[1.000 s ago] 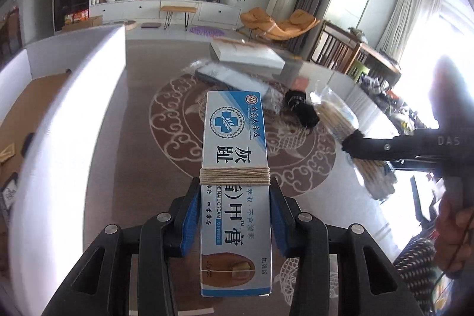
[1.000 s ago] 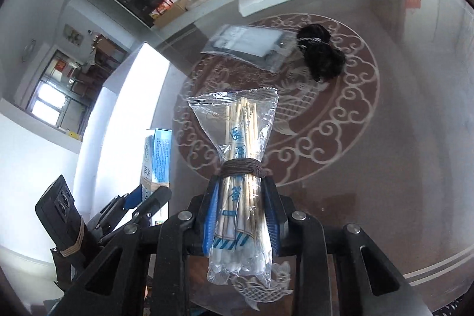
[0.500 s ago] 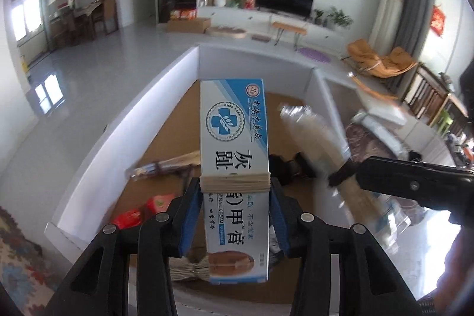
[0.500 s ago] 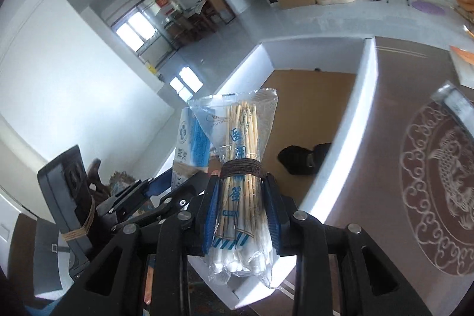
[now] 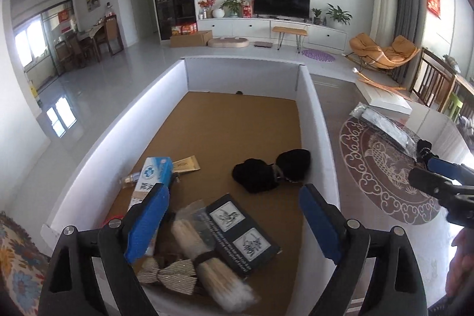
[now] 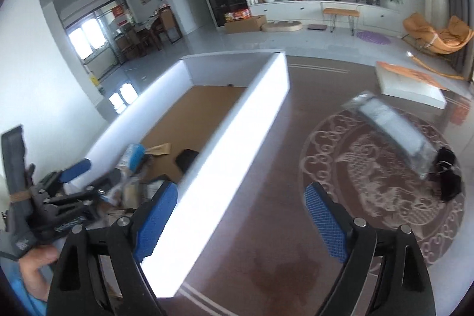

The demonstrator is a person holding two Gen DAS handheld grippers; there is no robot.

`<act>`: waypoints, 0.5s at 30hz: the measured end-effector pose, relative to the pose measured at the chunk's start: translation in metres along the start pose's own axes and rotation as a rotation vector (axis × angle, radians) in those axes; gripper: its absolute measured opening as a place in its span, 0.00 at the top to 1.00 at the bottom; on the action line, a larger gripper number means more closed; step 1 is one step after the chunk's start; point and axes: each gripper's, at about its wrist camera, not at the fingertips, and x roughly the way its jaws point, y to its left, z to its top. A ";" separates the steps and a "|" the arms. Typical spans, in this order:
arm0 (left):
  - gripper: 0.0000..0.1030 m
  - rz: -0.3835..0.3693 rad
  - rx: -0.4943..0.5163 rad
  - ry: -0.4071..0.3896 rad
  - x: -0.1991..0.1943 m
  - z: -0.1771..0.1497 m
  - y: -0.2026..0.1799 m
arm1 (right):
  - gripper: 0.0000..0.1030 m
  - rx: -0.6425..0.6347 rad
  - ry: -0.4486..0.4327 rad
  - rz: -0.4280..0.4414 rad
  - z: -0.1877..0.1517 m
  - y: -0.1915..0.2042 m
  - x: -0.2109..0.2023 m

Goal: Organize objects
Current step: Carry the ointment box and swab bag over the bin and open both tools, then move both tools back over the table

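Item: white-walled box with a brown cardboard floor (image 5: 318,114), standing on the dark glossy surface (image 6: 266,197) with its round scroll pattern.

Contents, near end: blue-and-white cream carton (image 5: 154,176), lying flat beside the left wall; clear-wrapped bundle of wooden sticks tied with a dark band (image 5: 204,253), lying just beside a flat black packet with two white picture panels (image 5: 240,230); striped fabric bow (image 5: 167,276). Further in: black fabric lump (image 5: 271,171), alone on the floor.

Left gripper (image 5: 234,221): above the near end of the box, jaws having just been opening, now spread wide with nothing between them. The carton lies below, free of the blue pads.

Right gripper (image 6: 241,219): over the right wall of the box and the surface, jaws likewise having just been opening, now wide and empty. The stick bundle lies in the box.

Outstanding, on the surface at far right: grey clear-wrapped flat packet (image 6: 394,132); small black bundle (image 6: 448,176) touching its near end.

Handling note, as judged: the drop appears complete. Lift both grippers clear of the walls with jaws kept wide, so no pad snags a wrapper. Next approach likely suits the right gripper. Take the packet across its narrow width; film is slippery.
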 end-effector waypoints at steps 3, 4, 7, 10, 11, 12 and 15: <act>0.13 -0.016 0.071 -0.026 -0.010 0.001 -0.034 | 0.13 0.024 0.029 -0.140 -0.025 -0.051 0.005; 0.13 -0.023 0.092 -0.033 -0.012 0.001 -0.045 | 0.13 0.040 0.040 -0.171 -0.035 -0.067 0.006; 0.13 -0.050 0.143 -0.044 -0.019 0.000 -0.077 | 0.13 0.088 0.068 -0.262 -0.061 -0.109 0.004; 0.13 -0.098 0.173 -0.051 -0.026 -0.001 -0.103 | 0.13 0.115 0.074 -0.347 -0.084 -0.140 -0.006; 0.13 -0.122 0.181 -0.055 -0.030 -0.002 -0.114 | 0.13 0.128 0.072 -0.372 -0.091 -0.149 -0.009; 0.13 -0.145 0.189 -0.059 -0.034 -0.003 -0.121 | 0.13 0.144 0.069 -0.396 -0.097 -0.159 -0.012; 0.07 -0.231 0.229 -0.055 -0.043 -0.013 -0.151 | 0.13 0.195 0.069 -0.452 -0.109 -0.186 -0.016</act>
